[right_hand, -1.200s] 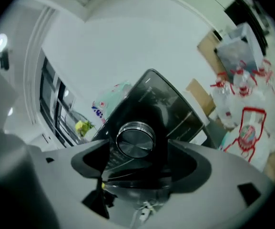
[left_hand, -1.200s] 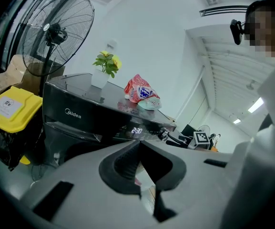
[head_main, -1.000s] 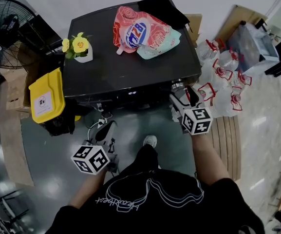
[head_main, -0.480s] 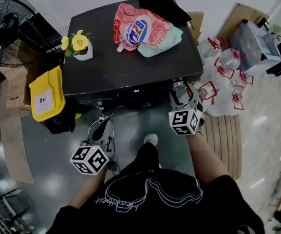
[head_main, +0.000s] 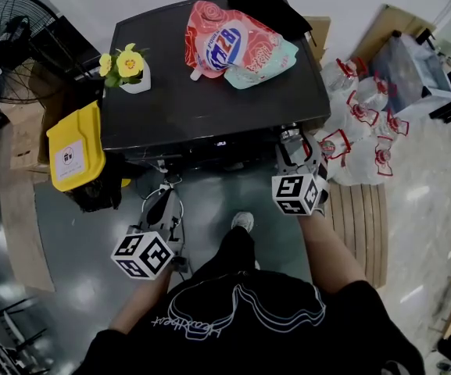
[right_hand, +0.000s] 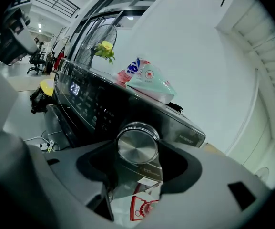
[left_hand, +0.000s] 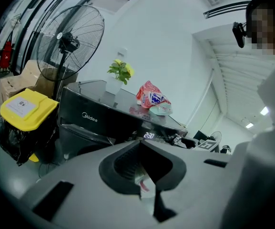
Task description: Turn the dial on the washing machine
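Note:
The black washing machine [head_main: 209, 104] stands in front of me, its lit display [left_hand: 148, 135] on the front panel. Its round silver dial [right_hand: 137, 146] sits at the panel's right end and shows as a small silver knob [head_main: 288, 134] in the head view. My right gripper [head_main: 295, 145] reaches in to the dial. Its jaws have just been closing and now sit against both sides of the dial in the right gripper view. My left gripper [head_main: 161, 203] hangs low before the machine's front, to the left, jaws together [left_hand: 139, 144] and holding nothing.
On the machine's lid lie a red detergent pouch [head_main: 237, 45], a flower vase [head_main: 131, 73] and a black cloth [head_main: 268, 10]. A yellow-lidded bin [head_main: 75, 148] and a fan [head_main: 6, 49] stand at the left. Water bottles [head_main: 358, 131] crowd the right, beside a wooden pallet [head_main: 363, 225].
The right gripper has rolled about its axis, its marker cube now facing differently, and shifted slightly left at the dial. The left gripper has stayed in place.

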Demonstrator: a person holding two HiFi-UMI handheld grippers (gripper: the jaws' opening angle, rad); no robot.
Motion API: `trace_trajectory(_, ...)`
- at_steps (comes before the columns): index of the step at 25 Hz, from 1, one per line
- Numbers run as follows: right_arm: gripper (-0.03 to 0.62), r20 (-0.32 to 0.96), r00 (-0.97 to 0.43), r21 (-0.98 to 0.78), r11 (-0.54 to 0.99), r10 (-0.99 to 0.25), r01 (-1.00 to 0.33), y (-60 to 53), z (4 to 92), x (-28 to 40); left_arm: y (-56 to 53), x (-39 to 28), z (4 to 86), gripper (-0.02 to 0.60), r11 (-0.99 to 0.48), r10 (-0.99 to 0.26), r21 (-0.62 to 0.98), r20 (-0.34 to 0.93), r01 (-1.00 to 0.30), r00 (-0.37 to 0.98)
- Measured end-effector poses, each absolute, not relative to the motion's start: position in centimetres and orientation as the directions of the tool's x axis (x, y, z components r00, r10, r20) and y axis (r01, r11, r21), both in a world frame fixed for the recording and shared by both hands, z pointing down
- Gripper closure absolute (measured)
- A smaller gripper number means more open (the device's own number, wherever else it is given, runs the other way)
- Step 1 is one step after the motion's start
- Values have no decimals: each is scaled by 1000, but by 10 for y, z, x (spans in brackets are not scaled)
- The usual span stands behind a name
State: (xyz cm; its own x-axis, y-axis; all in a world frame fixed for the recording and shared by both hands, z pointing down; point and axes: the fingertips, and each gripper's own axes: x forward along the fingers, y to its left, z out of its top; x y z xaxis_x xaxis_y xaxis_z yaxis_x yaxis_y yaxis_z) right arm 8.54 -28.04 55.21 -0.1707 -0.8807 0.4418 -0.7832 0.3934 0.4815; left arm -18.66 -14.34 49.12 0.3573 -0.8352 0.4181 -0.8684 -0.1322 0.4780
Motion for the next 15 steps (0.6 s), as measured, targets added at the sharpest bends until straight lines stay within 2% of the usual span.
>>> trace_trajectory(7,313,460,-221,323,394,-860,-860,-281,553,87,-143,-185,492,577,-138,-829,489,419,-861,371)
trace_trajectory(15,313,463,-309,30,362,-831,-932,-282,554,91,-140,-180,497,577,-148,-819,498,422,-855,388)
